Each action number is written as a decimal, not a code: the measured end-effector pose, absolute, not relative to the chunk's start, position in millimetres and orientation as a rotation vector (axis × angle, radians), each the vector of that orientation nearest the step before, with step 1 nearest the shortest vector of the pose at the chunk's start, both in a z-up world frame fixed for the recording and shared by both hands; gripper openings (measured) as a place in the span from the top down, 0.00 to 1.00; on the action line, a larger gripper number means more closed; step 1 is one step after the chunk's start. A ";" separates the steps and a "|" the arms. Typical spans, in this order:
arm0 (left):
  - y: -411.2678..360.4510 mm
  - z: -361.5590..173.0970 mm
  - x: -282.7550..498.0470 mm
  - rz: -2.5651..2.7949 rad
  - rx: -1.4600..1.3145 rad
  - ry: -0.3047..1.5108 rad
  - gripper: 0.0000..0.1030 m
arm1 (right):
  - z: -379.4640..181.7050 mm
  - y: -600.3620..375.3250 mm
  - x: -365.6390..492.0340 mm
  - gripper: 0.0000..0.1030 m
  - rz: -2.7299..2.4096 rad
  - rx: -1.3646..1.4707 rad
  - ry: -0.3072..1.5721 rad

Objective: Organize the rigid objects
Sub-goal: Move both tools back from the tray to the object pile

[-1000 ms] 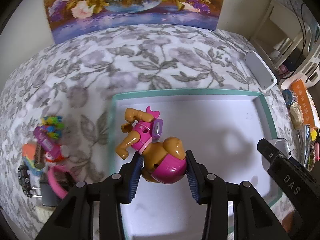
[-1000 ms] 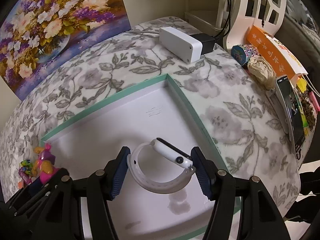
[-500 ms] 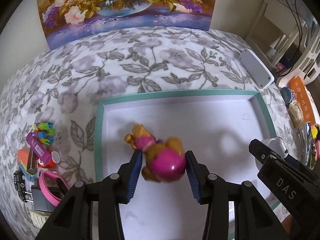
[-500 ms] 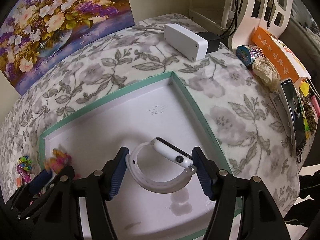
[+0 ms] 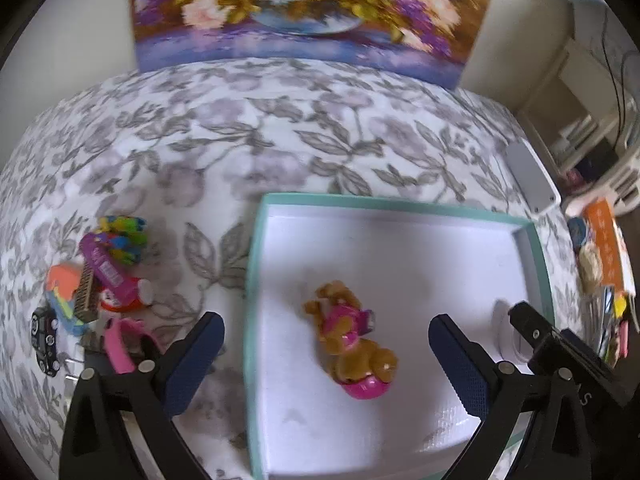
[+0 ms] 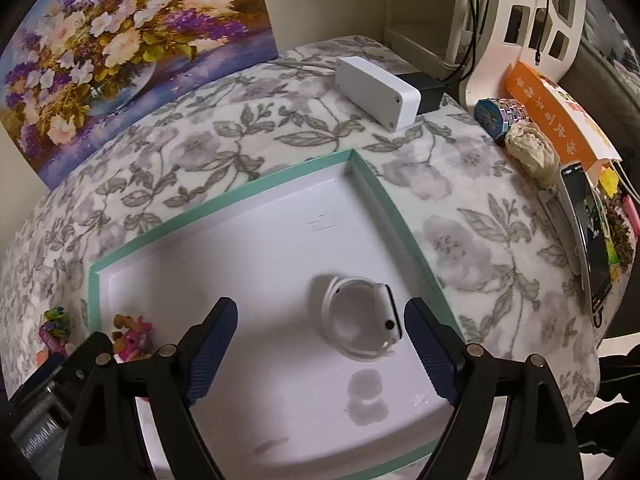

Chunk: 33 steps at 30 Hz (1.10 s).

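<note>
The toy dog (image 5: 352,344), brown in a pink outfit, lies on its side on the white floor of the teal-rimmed tray (image 5: 253,280), near the tray's left wall, and your left tool (image 5: 326,350) hangs above it with its blue pads spread wide, touching nothing. In the right wrist view the white smartwatch (image 6: 362,322) rests on the tray floor close to the right wall, its strap curled into a loop and its face turned to the right; your right tool (image 6: 320,344) is likewise spread apart, with the watch lying between the pads but clear of both. The tray sits on a surface covered by a grey floral cloth (image 5: 240,140). To the left of the tray, on the cloth, a cluster of small toys (image 5: 100,280) remains outside it. A white box (image 6: 376,92) lies beyond the tray's far right corner, and a flower painting (image 6: 120,48) leans against the wall behind.
</note>
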<state>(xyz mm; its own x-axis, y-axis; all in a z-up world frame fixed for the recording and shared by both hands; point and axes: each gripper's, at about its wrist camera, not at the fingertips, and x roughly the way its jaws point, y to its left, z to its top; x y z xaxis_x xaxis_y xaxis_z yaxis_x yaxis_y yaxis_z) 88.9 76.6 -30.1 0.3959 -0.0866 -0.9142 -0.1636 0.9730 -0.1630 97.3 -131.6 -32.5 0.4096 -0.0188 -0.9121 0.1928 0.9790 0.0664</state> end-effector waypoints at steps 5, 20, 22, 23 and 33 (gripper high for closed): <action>96.0 -18.7 80.0 0.105 -0.249 1.133 0.00 | -23.5 -122.5 90.4 0.16 -0.118 0.136 1.114; 167.6 27.3 44.7 0.267 -0.314 1.032 0.00 | -5.5 -91.9 70.8 0.07 -0.050 0.101 1.092; 176.8 31.6 38.7 0.299 -0.309 1.028 0.00 | -3.0 -83.0 68.7 0.07 -0.033 0.087 1.092; 179.9 33.1 35.5 0.308 -0.307 1.027 0.00 | -1.5 -78.2 67.4 0.07 -0.022 0.084 1.092; 226.0 39.8 -2.2 0.401 -0.327 1.046 0.00 | 13.4 -19.9 47.3 0.07 0.121 0.024 1.086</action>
<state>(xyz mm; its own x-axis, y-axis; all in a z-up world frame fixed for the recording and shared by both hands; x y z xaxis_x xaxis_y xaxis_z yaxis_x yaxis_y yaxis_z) -2.2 226.0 39.8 0.4404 0.1636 -0.8828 -0.4689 0.8804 -0.0707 47.3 -19.9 13.4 0.4602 0.1101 -0.8809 -0.0862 0.9931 0.0791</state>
